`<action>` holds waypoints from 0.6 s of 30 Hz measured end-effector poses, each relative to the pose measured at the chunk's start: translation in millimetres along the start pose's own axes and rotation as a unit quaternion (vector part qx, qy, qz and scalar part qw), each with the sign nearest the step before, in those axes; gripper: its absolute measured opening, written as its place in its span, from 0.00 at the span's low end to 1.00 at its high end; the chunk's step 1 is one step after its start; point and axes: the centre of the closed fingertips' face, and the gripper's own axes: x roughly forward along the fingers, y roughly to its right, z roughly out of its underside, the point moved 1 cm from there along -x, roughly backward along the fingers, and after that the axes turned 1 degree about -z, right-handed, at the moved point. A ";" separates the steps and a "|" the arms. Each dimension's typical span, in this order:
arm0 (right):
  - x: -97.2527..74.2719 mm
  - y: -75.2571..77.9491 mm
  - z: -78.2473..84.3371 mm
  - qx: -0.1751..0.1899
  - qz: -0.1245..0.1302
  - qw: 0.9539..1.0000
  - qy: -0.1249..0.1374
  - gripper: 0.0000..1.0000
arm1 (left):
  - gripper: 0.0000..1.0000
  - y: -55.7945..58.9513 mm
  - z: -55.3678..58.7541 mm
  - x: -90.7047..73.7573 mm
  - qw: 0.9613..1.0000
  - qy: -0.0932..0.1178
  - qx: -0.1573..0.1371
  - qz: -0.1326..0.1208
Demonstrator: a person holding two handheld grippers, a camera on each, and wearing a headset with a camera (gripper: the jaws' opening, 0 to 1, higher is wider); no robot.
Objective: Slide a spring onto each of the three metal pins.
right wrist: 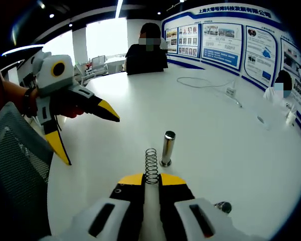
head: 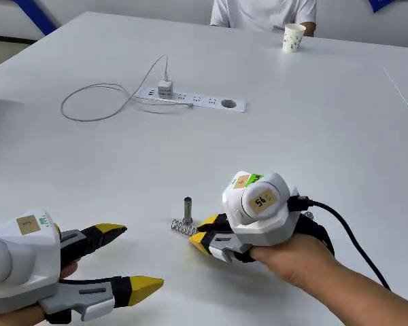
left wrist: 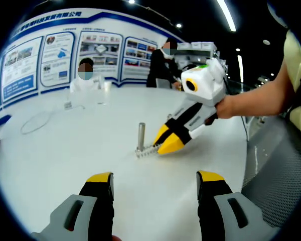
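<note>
White tabletop (head: 292, 122) in the head view bears one upright pin (head: 188, 209) with one spring (head: 183, 227) lying at its foot, nipped by the right gripper (head: 200, 235), while the left gripper (head: 130, 258) hovers spread nearby. From the left gripper view its own jaws gape and the coil lies flat (I judge it must be tipped upright and lifted over the pin's top). Right gripper view: jaws pinch the spring just beside the pin; count one pin, one spring, two grippers.

A silvery spring (right wrist: 151, 165) lies flat, seemingly touching the base of an upright metal pin (right wrist: 167, 147).
</note>
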 end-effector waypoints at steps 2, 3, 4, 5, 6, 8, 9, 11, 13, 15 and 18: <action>-1.5 -0.2 -1.8 -0.009 0.002 1.000 -0.001 0.12 | 0.68 0.2 -0.2 0.0 1.000 0.000 0.000 0.000; -2.5 -0.8 -3.3 -0.012 0.002 1.000 -0.001 0.12 | 0.68 0.3 -0.4 0.0 1.000 0.001 0.000 0.000; -3.2 -1.0 -4.5 -0.015 0.003 1.000 0.000 0.12 | 0.68 0.3 -0.4 -0.1 1.000 0.001 0.000 0.000; -4.2 -1.3 -6.0 -0.018 0.003 1.000 0.000 0.12 | 0.68 0.1 -0.4 -0.3 1.000 0.001 0.000 0.000; -4.8 -1.7 -7.1 -0.020 0.003 1.000 0.000 0.12 | 0.68 0.0 -0.5 -0.5 1.000 0.002 0.000 0.000; -6.2 -2.7 -9.7 -0.023 0.003 1.000 0.002 0.12 | 0.68 0.0 -0.7 -0.8 1.000 0.002 0.000 0.000; -6.9 -3.3 -10.8 -0.024 0.003 1.000 0.002 0.12 | 0.68 0.0 -0.8 -1.0 1.000 0.002 0.001 0.000; -8.5 -4.1 -13.3 -0.026 0.003 1.000 0.004 0.12 | 0.68 -0.3 -1.1 -1.4 1.000 0.003 0.001 0.000; -10.4 -4.4 -15.9 -0.028 0.003 1.000 0.006 0.12 | 0.68 -0.8 -1.1 -1.5 1.000 0.004 0.001 -0.001; -11.7 -4.3 -17.0 -0.030 0.003 1.000 0.005 0.12 | 0.68 -0.7 -1.2 -1.3 1.000 0.004 0.001 -0.001; -14.2 -3.9 -18.8 -0.032 0.004 0.999 0.005 0.12 | 0.68 -0.5 -1.5 -1.0 1.000 0.005 0.002 0.000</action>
